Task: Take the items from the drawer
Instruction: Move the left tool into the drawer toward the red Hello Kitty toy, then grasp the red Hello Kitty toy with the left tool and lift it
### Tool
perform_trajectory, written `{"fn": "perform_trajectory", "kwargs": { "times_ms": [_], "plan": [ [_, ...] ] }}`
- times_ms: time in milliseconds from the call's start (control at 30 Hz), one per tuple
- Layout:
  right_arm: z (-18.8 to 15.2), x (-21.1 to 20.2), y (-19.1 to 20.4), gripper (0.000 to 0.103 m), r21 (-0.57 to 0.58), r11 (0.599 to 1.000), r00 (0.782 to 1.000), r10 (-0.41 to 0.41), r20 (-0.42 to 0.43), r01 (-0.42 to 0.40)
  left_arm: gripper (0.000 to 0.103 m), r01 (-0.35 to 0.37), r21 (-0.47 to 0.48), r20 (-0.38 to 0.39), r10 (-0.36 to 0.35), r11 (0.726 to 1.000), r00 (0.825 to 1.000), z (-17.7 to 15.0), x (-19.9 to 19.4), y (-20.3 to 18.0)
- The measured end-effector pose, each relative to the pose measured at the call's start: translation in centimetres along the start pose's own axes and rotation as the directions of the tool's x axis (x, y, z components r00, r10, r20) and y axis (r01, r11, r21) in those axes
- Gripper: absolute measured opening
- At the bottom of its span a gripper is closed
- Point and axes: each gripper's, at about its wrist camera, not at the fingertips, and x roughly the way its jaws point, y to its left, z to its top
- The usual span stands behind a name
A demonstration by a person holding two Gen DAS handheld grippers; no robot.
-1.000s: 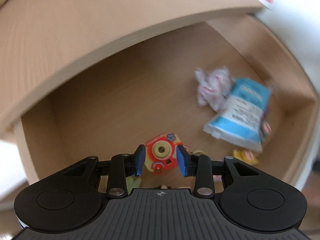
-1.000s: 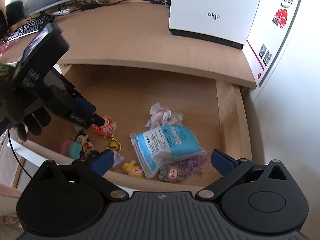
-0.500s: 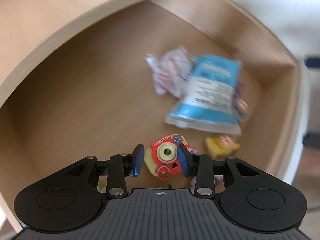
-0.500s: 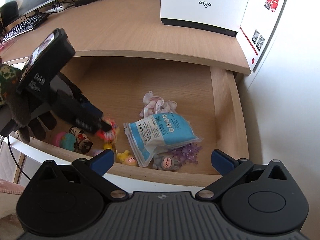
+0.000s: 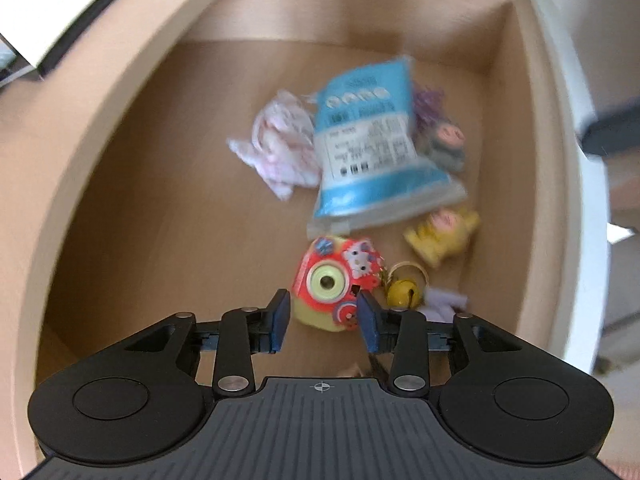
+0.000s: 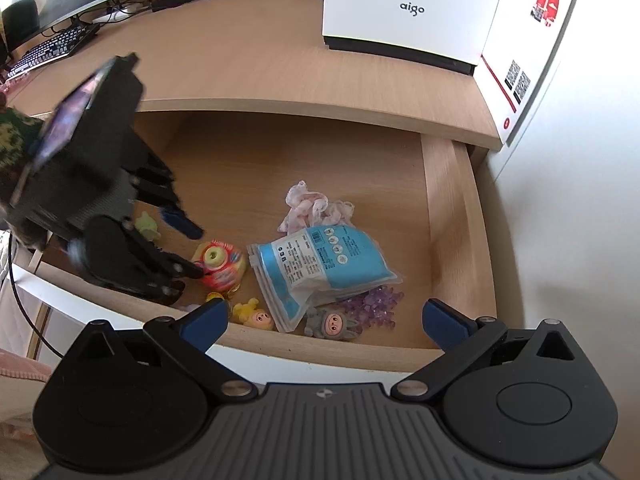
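While the left wrist view is blurred, the left gripper (image 5: pixel 322 316) shows plainly inside the pale wooden drawer (image 5: pixel 104 208), its blue pads parted on either side of a red and yellow toy camera keychain (image 5: pixel 333 280). That toy lies on the drawer floor between the pads, a gap showing at the left pad; whether the right pad touches it I cannot tell. Just right of the fingers sit a small yellow bell (image 5: pixel 404 294) and, farther ahead to the right, a yellow plush figure (image 5: pixel 442 236). Straight ahead lies a blue and white plastic pouch (image 5: pixel 372 152), with a crumpled pink and white cloth (image 5: pixel 280 148) to its left and a grey plush figure (image 5: pixel 446 146) to its right.

From the right wrist view, the right gripper (image 6: pixel 324 320) hangs above the drawer's front edge, jaws spread wide and holding nothing. Ahead and left, the left gripper (image 6: pixel 196 252) reaches down to the toy camera keychain (image 6: pixel 219 265). The pouch (image 6: pixel 320 264) lies straight ahead, with purple crystal bits (image 6: pixel 374 306) just beyond the gap between the fingers. A white box marked aigo (image 6: pixel 404 12) stands on the desktop far ahead.
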Motion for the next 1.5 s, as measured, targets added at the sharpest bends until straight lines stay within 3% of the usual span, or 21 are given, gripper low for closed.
{"fn": "perform_trajectory", "kwargs": {
  "times_ms": [67,167,233,467,667,800,933,967,1000,1067,1133,1200,1267,1500],
  "plan": [
    [0.0,-0.1,0.1,0.103,-0.005,1.000,1.000,-0.002,0.003,0.002,0.042,-0.052,-0.105,0.020,0.055,0.993,0.998,0.4,0.1,1.0],
    [-0.1,0.0,0.0,0.103,0.000,1.000,1.000,-0.002,-0.003,0.002,0.041,-0.021,-0.269,0.032,0.031,0.963,0.999,0.5,0.5,3.1],
    [-0.1,0.1,-0.1,0.103,0.003,1.000,1.000,-0.001,-0.008,0.001,0.042,0.010,-0.330,0.045,0.005,0.944,0.999,0.4,0.8,3.9],
    [-0.4,0.3,-0.4,0.103,0.007,1.000,1.000,0.007,-0.020,-0.007,0.041,0.036,-0.267,0.092,-0.012,0.963,0.996,1.0,0.9,4.7],
    [-0.9,0.3,-0.3,0.103,0.001,1.000,0.999,0.013,-0.040,-0.013,0.041,0.125,-0.303,0.138,-0.086,0.945,0.987,1.0,0.9,5.3],
    [-1.3,0.3,-0.3,0.103,0.000,1.000,0.999,0.014,-0.050,-0.014,0.040,0.124,-0.218,0.135,-0.096,0.968,0.986,1.8,1.0,4.8],
    [-1.3,0.7,-0.6,0.103,0.012,1.000,0.998,0.017,-0.063,-0.016,0.041,0.236,-0.325,0.179,-0.186,0.916,0.966,1.9,1.4,5.9],
    [-1.3,0.6,-0.6,0.103,0.012,1.000,0.998,0.016,-0.064,-0.015,0.046,0.250,-0.338,0.193,-0.193,0.907,0.962,1.9,1.3,5.9],
    [-1.3,0.6,-0.5,0.103,0.013,1.000,0.998,0.015,-0.065,-0.014,0.055,0.272,-0.332,0.209,-0.211,0.903,0.955,1.8,1.3,5.9],
    [-1.3,0.7,-0.7,0.103,0.014,1.000,0.997,0.016,-0.070,-0.015,0.064,0.307,-0.317,0.232,-0.241,0.897,0.942,0.6,1.4,6.0],
    [-1.4,0.7,-0.6,0.103,0.013,1.000,0.997,0.017,-0.072,-0.016,0.063,0.333,-0.302,0.256,-0.261,0.893,0.931,0.1,1.7,6.1],
    [-1.4,0.7,-0.7,0.103,0.013,1.000,0.997,0.016,-0.074,-0.015,0.058,0.321,-0.317,0.269,-0.240,0.893,0.933,-0.4,1.5,6.2],
    [-1.4,0.8,-0.7,0.103,0.017,1.000,0.997,0.017,-0.078,-0.016,0.058,0.262,-0.337,0.261,-0.177,0.904,0.949,-0.7,1.2,5.8],
    [-1.0,1.1,-0.9,0.103,0.022,0.999,0.996,0.026,-0.081,-0.024,0.055,0.133,-0.298,0.206,-0.072,0.945,0.976,2.3,3.4,3.1]
  ]
}}
